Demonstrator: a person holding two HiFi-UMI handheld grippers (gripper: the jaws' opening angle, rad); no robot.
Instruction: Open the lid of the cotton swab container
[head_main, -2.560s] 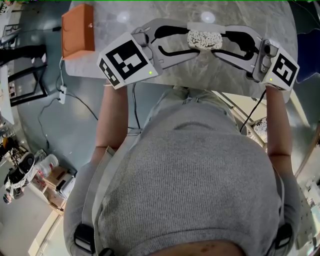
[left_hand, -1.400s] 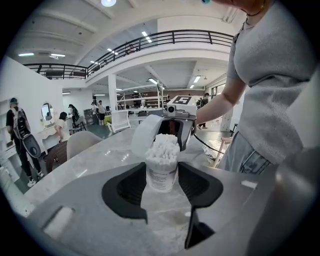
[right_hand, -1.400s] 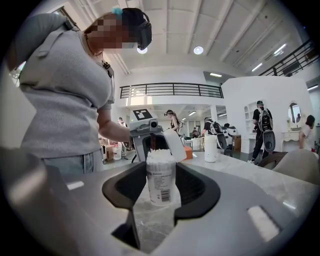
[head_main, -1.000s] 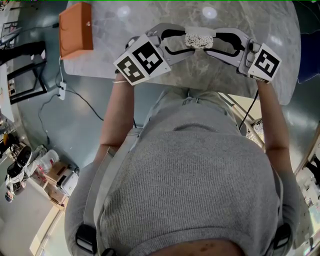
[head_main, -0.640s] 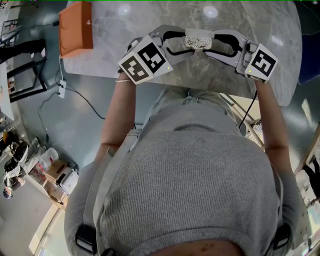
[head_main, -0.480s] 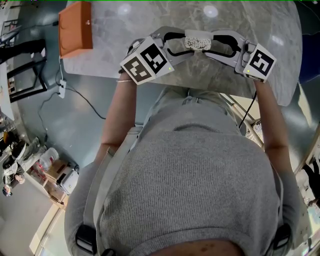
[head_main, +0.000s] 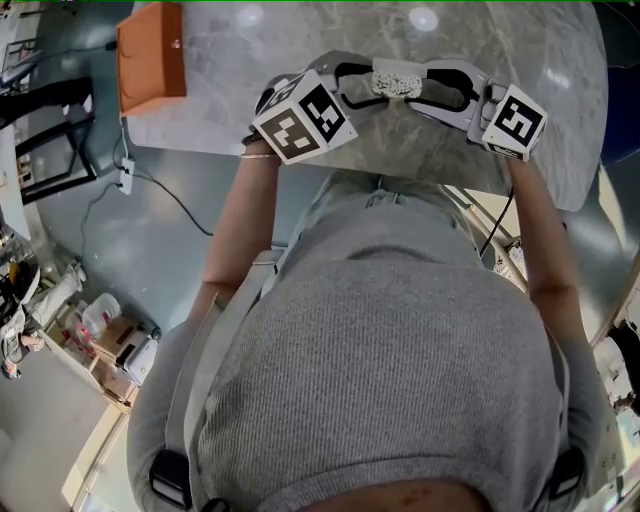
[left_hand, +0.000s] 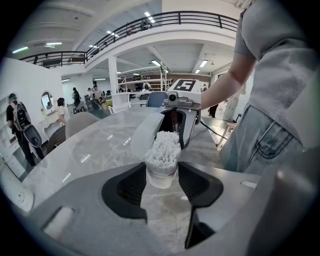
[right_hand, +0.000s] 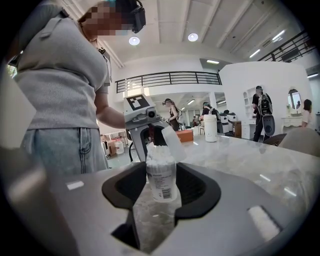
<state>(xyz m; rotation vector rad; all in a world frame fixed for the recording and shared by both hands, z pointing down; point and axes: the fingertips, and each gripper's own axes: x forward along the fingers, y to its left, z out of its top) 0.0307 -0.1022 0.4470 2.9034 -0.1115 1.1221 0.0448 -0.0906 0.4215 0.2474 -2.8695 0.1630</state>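
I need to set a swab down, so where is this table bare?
Bare marble lies between the orange box and the left gripper, and on the table right of the right gripper. The middle is crowded: both grippers clamp the cotton swab container there.

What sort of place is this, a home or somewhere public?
Likely a big public showroom or office hall, not a home: a railed upper balcony, a long marble-look table, and several people standing about.
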